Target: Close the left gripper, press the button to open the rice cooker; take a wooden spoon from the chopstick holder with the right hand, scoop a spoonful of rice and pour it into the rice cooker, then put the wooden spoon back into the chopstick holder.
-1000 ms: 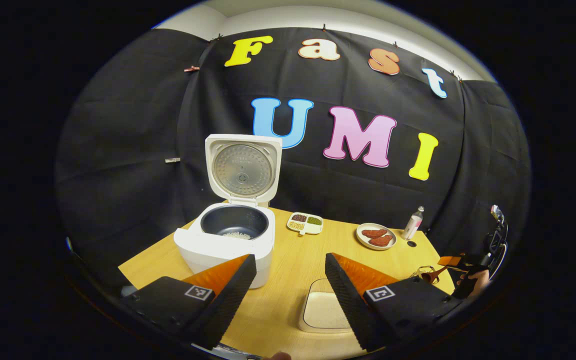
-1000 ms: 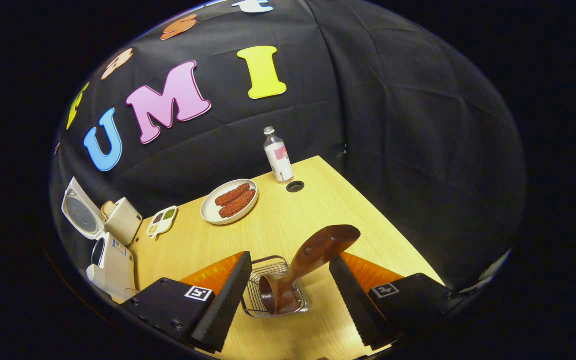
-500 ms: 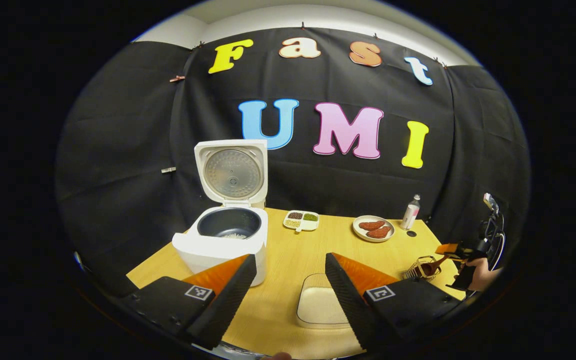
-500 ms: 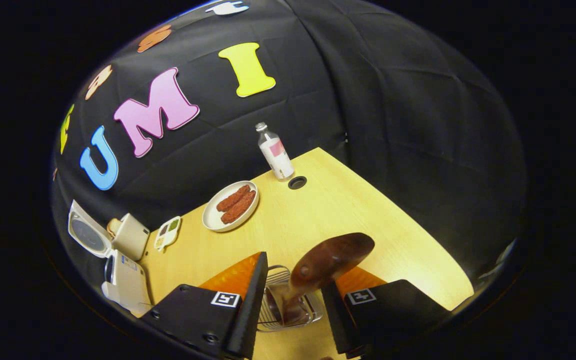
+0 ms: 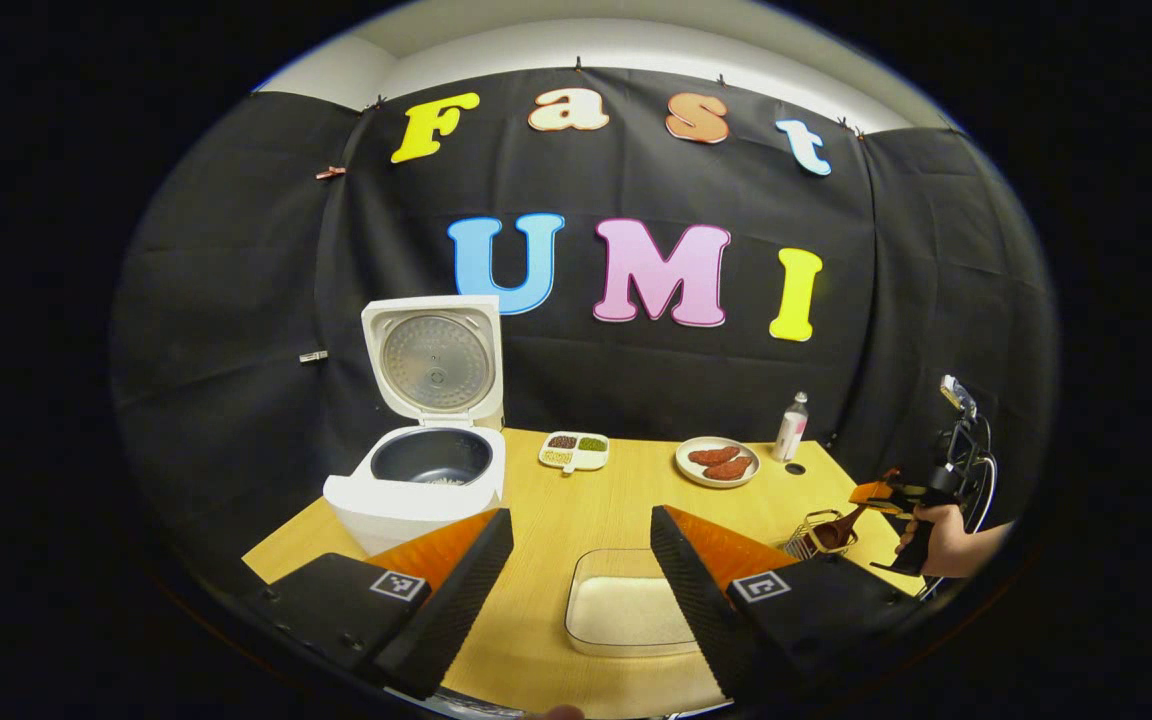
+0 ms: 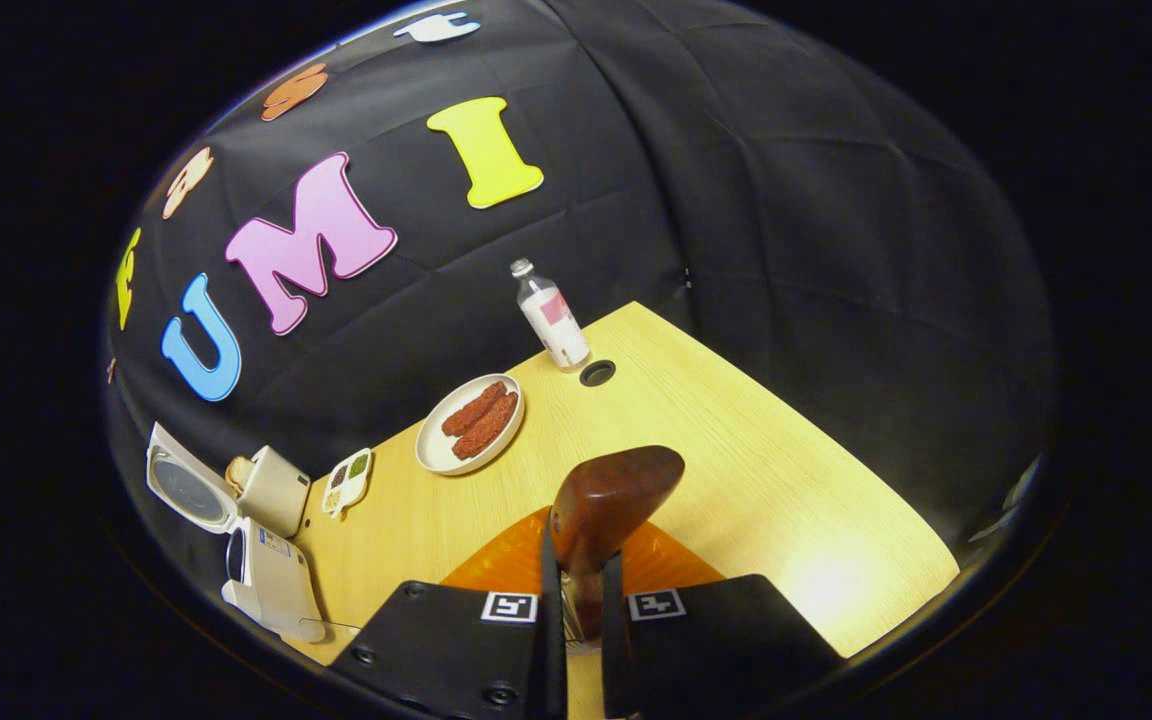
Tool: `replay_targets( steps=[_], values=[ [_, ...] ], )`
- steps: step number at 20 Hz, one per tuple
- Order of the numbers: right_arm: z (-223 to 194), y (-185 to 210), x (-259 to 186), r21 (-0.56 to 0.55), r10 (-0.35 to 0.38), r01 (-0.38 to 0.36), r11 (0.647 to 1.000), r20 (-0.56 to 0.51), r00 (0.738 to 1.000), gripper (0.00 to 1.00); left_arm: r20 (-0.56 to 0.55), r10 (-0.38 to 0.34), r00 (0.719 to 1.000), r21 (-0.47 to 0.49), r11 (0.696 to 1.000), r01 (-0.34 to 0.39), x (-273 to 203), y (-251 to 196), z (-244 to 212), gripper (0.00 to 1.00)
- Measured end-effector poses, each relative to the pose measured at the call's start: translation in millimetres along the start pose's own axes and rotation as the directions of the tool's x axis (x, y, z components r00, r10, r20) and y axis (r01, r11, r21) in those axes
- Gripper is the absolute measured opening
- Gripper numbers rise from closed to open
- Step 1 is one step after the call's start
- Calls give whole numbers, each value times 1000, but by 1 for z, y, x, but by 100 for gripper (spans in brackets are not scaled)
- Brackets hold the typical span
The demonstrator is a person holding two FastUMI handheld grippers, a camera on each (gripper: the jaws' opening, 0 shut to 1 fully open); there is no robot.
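**Right gripper clamped on the wooden spoon**

My right gripper (image 6: 576, 600) has both fingers pressed against the handle of the wooden spoon (image 6: 611, 500), whose broad end sticks up between them. In the left gripper view I see the spoon standing in the wire chopstick holder (image 5: 808, 535) near the table's right edge, with my right hand (image 5: 941, 540) just beside it. My left gripper (image 5: 581, 580) hangs with its fingers spread wide, holding nothing, above the tray of rice (image 5: 626, 610). The rice cooker (image 5: 416, 480) sits on the left of the table (image 5: 586, 500), lid upright, some rice in its pot. Farther back stand a divided dish (image 5: 573, 450), a plate of sausages (image 5: 718, 462) and a bottle (image 5: 791, 427).
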State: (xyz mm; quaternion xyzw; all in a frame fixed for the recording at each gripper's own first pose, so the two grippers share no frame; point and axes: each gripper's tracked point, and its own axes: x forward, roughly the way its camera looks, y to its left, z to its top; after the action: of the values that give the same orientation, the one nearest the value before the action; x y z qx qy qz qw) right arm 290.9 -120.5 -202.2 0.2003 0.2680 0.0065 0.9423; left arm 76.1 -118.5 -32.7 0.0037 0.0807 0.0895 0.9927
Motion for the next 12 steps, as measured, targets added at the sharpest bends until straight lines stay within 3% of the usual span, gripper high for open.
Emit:
replay_targets(
  steps=[5,6,7,12],
  values=[
    [32,21,-23,-35,18,-16,999,79,997,16,19,-21,1000,11,1000,21,-12,13,-1,95],
    [39,25,-30,-32,19,-16,999,95,995,11,21,-26,999,5,1000,26,-14,18,-1,95],
    [46,29,-38,-26,18,-15,1000,111,994,16,26,-25,999,7,1000,25,-16,24,0,95],
    [60,50,-77,3,15,-16,1000,150,989,16,73,-36,997,4,999,35,-22,58,7,95]
  ],
)
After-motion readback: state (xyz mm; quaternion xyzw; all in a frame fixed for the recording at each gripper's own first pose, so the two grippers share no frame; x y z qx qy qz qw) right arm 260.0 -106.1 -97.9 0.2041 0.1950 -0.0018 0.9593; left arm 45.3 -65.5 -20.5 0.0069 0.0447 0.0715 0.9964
